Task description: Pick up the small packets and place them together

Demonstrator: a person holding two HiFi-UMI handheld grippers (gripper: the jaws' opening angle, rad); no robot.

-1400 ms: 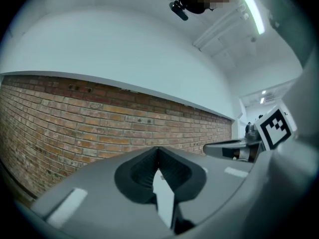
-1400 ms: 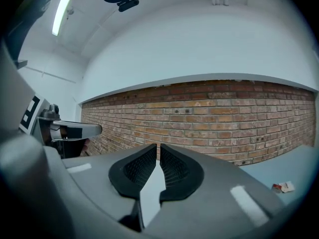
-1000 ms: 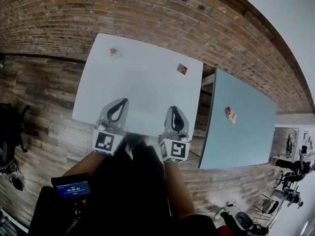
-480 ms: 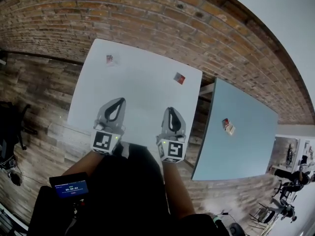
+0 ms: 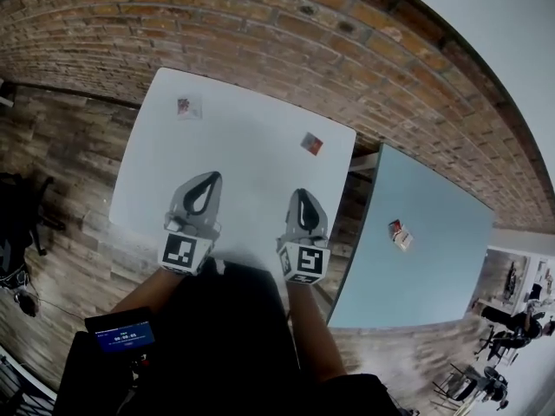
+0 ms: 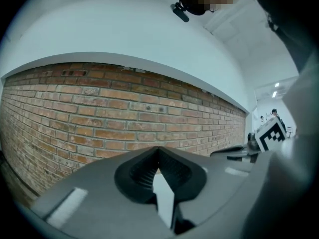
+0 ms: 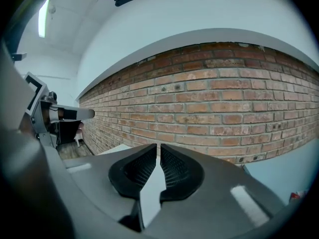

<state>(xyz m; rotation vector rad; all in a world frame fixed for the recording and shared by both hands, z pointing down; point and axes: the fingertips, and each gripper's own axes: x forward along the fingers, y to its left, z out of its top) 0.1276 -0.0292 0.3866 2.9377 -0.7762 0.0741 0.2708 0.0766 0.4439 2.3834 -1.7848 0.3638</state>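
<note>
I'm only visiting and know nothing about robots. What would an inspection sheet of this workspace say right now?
Surface: a white table, with a blue-grey table to its right.
Job's things: three small packets. The left packet is at the white table's far left corner, the right packet is near its far right corner, and the third packet is on the blue-grey table.
Clutter: nothing seen.
Grippers: left gripper and right gripper are both shut and empty, over the white table's near part.
Cables: nothing seen.
Surroundings: brick wall, wooden floor, and a small screen by the person.
</note>
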